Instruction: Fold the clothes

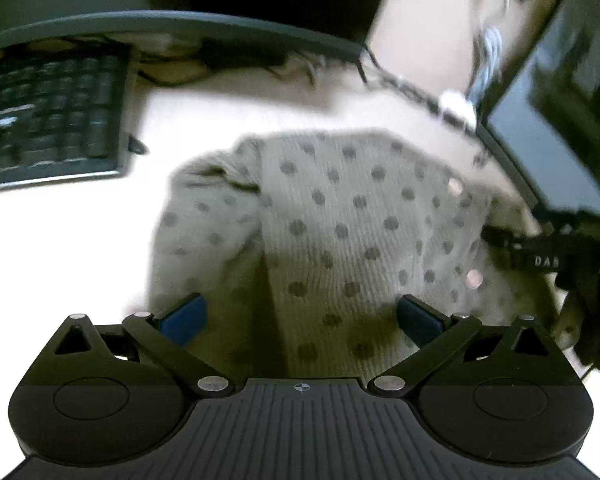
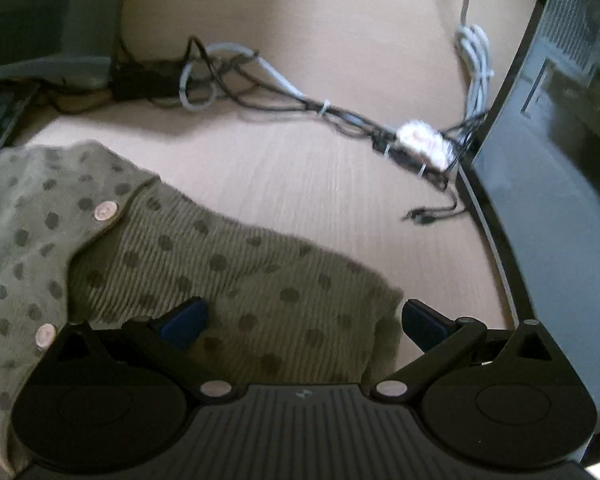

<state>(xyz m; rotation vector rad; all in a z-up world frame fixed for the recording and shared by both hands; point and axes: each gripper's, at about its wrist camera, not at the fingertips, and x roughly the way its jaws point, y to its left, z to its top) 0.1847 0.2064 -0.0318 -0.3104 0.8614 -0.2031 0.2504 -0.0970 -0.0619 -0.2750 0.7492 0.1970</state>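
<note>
Pale wood desk [image 2: 300, 184] carried keyboard [image 1: 48, 116], cable tangle [image 2: 228, 80], dark computer case [image 2: 548, 184] at right edge. Spotted olive cardigan [image 1: 340, 224] lay flat mid-desk, buttons up, between keyboard and case. Left gripper [image 1: 300, 316] hovered over body panel, jaws spread, holding nothing. Right gripper [image 2: 300, 320] over sleeve [image 2: 240, 272], jaws spread, likely lined up to pinch cuff. Sleeve's long axis ran from button placket outward toward case; cuff end pointed right.

Cardigan [image 1: 340, 220] on desk [image 2: 300, 168]; keyboard [image 1: 48, 120] left, cables [image 2: 260, 80] behind.
</note>
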